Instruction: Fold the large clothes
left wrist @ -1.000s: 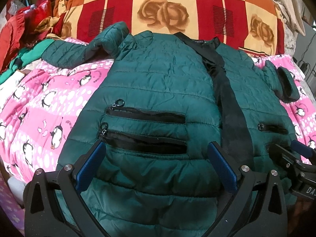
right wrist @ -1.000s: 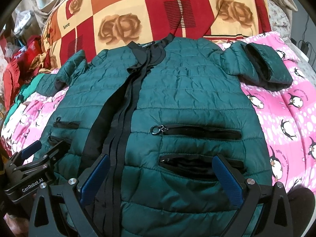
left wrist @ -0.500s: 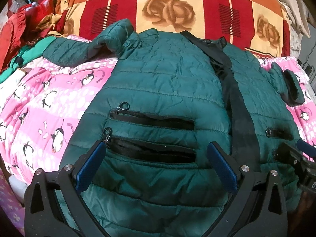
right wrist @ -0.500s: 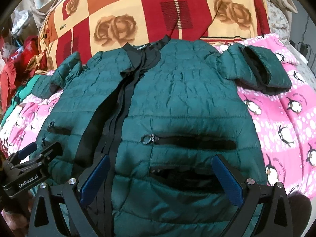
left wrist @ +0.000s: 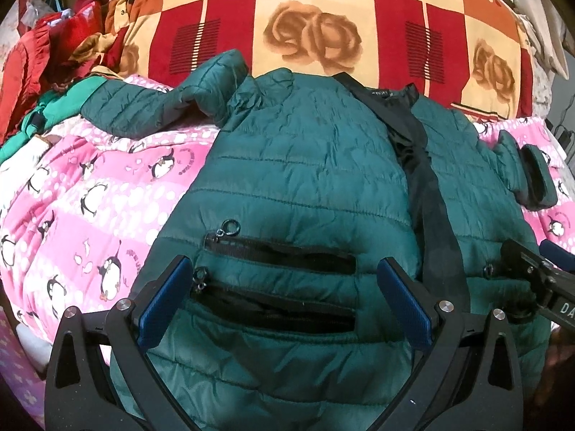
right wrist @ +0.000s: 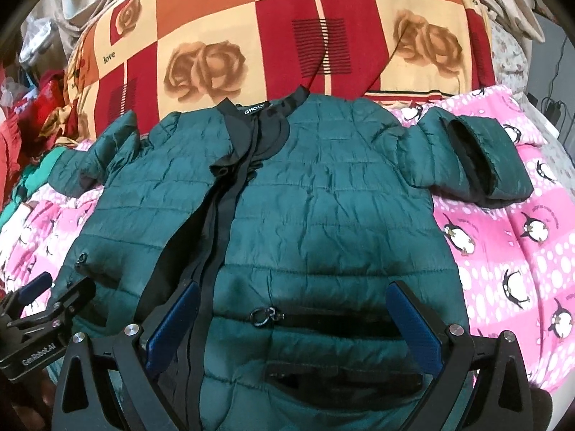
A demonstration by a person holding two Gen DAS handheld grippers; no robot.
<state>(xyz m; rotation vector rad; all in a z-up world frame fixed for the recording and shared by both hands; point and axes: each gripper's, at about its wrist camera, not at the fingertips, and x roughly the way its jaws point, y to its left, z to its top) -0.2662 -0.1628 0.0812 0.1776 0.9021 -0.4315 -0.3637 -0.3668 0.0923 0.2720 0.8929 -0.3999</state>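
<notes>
Blanket: we see the pink penguin blanket under everything, rose quilt beyond.
Jacket: green puffer jacket flat, front up, ahead of and under both claws.
L claw: left gripper spread wide over 2 zip pockets, nothing held.
R claw: right gripper spread too, straddling a pocket zip ring, empty.

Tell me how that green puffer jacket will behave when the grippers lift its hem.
The green puffer jacket will probably drape and sag, since its quilted shell is already wrinkled. Its sheen suggests slippery fabric, so a shallow pinch may slide. The sleeve would likely trail.
</notes>
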